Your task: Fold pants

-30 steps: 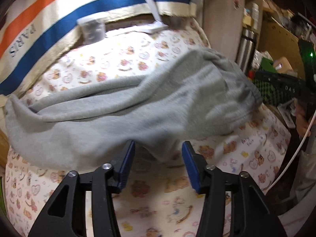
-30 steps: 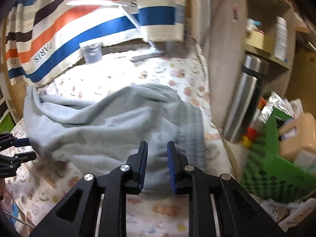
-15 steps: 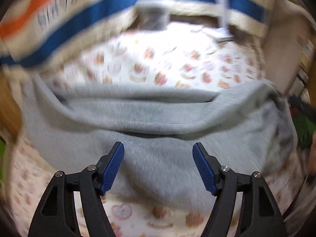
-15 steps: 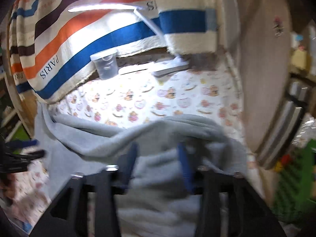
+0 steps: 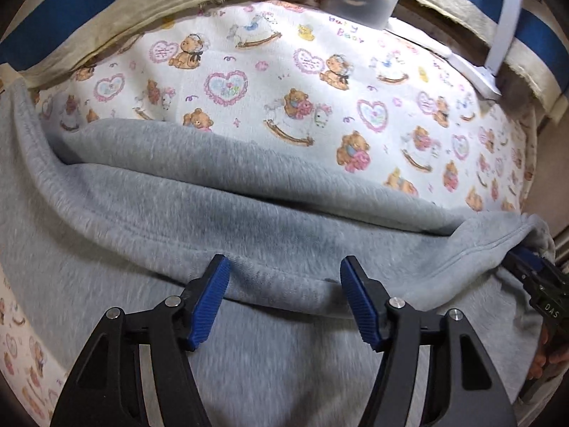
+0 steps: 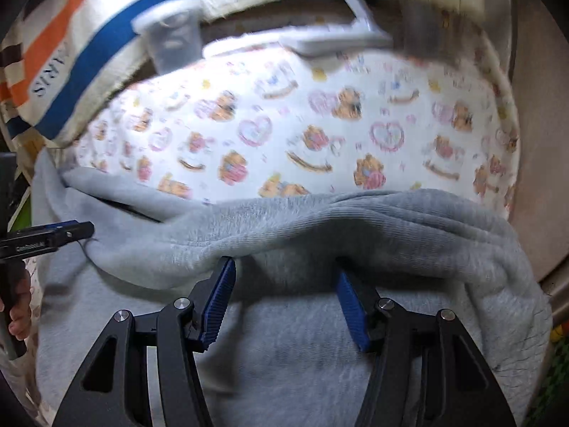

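Grey fleece pants (image 5: 249,220) lie folded over on a teddy-bear print sheet (image 5: 284,82). In the left wrist view my left gripper (image 5: 284,281) is open, its blue pads either side of a hemmed fold edge, holding nothing. The right gripper's tip (image 5: 533,274) shows at the right edge by the cloth. In the right wrist view the pants (image 6: 320,227) fill the lower half. My right gripper (image 6: 286,284) is open over the ribbed waistband fold, its right pad partly under cloth. The left gripper (image 6: 53,236) shows at the left edge.
A striped blue, orange and cream blanket (image 6: 81,46) hangs at the back. A clear plastic cup (image 6: 174,41) and a white lamp base (image 6: 334,37) stand at the far edge of the sheet. A beige wall or cabinet side (image 6: 540,142) lies to the right.
Both grippers have opened wide and moved in low over the pants. The right gripper, shut a second ago, now has open jaws at the waistband fold.
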A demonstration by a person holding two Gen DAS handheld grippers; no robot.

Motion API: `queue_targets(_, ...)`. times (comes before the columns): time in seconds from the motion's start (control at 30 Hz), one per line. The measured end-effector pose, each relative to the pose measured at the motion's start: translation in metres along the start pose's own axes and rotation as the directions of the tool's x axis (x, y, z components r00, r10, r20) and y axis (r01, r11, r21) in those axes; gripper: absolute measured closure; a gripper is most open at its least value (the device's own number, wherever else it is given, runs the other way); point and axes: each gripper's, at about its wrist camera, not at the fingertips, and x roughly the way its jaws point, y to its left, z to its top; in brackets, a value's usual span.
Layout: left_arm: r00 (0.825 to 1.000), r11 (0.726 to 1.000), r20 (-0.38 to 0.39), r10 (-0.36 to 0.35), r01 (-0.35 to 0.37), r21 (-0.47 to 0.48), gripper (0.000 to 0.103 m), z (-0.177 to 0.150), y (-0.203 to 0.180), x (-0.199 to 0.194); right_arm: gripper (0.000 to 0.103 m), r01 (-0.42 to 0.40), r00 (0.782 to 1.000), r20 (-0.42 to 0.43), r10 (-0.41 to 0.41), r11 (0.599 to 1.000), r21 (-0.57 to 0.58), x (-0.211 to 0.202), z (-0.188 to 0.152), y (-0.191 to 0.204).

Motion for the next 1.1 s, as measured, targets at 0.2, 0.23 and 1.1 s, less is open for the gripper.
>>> queue_targets(0.2,0.997,0.996,0.033,0.073,-0.074,0.040,0.041,0.016,-0.008,0.018,0.049,0.065,0.998,0.000,-0.065,0.996,-0.067,0.028,0.004,-0.008)
queue_targets(0.23,0.995,0.994,0.040,0.096,-0.098,0.047,0.041,0.020,-0.009,0.021,0.049,0.071,0.997,-0.002,-0.071,0.995,-0.077,0.031,0.006,-0.007)
queue_targets(1.1,0.990,0.993,-0.091,0.107,-0.103,0.051,0.045,0.009,0.034,0.011,0.045,0.083,0.996,0.035,-0.080,0.993,-0.083,0.017,0.012,-0.015)
